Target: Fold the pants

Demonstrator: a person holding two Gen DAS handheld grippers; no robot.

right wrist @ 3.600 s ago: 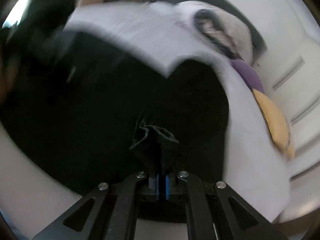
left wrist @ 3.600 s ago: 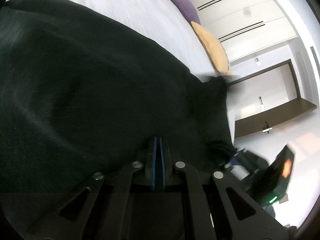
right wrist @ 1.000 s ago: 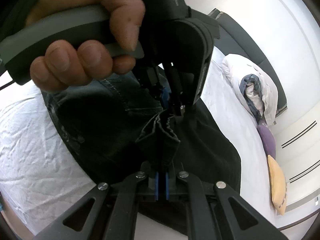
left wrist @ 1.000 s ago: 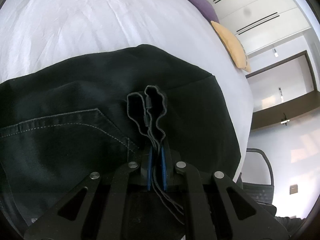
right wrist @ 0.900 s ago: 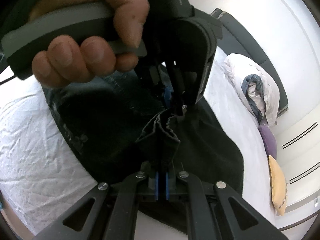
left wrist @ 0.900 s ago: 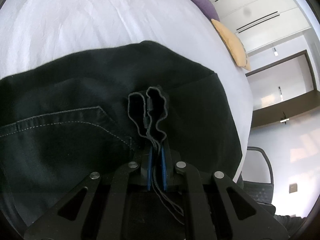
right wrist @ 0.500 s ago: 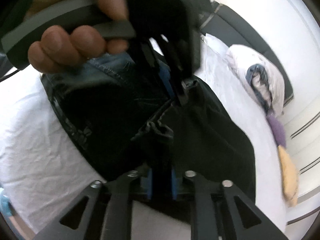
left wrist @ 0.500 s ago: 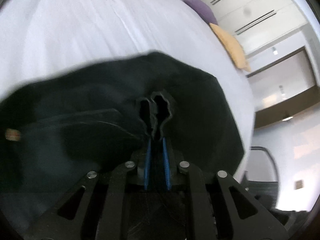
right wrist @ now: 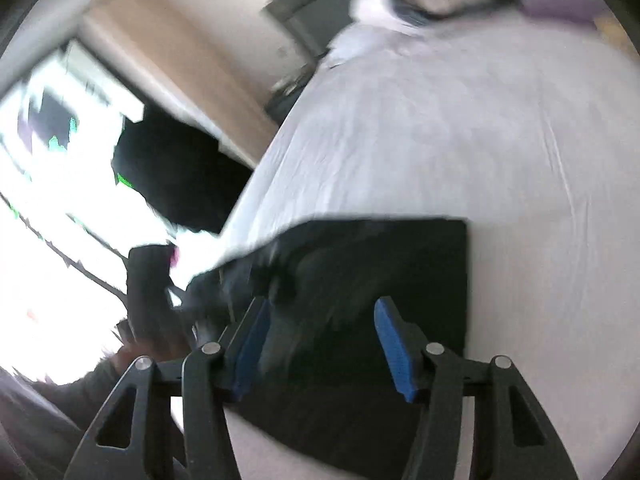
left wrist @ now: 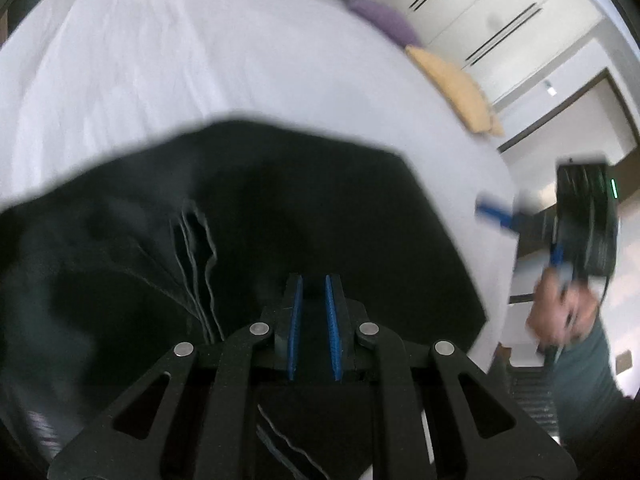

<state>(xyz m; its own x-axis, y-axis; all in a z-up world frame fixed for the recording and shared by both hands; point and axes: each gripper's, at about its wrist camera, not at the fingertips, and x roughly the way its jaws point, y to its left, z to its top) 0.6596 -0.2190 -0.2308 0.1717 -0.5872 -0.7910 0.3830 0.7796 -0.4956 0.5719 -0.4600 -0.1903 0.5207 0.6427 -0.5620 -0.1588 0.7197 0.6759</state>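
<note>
The black pants [left wrist: 320, 200] lie folded on the white bed sheet [left wrist: 200, 60]. Their bunched hem edges [left wrist: 196, 256] rest on the cloth just left of my left gripper [left wrist: 312, 280]. Its blue pads stand almost together with nothing between them. My right gripper [right wrist: 320, 312] hovers over the folded pants [right wrist: 380, 260] near the bed's side. Its jaws are opening wide and the pads press on nothing. In the left wrist view a hand [left wrist: 560, 312] holds that gripper, blurred, beyond the bed's right edge.
An orange pillow [left wrist: 452, 84] and a purple one [left wrist: 380, 20] lie at the far end of the bed. White cupboards and a doorway stand behind them. White sheet [right wrist: 480, 140] stretches beyond the pants. A bright window fills the left of the right wrist view.
Both grippers have let go of the bunched hem, which now lies on the pants. The right gripper swung away to the bed's side, rolled and opened. The left drew back slightly.
</note>
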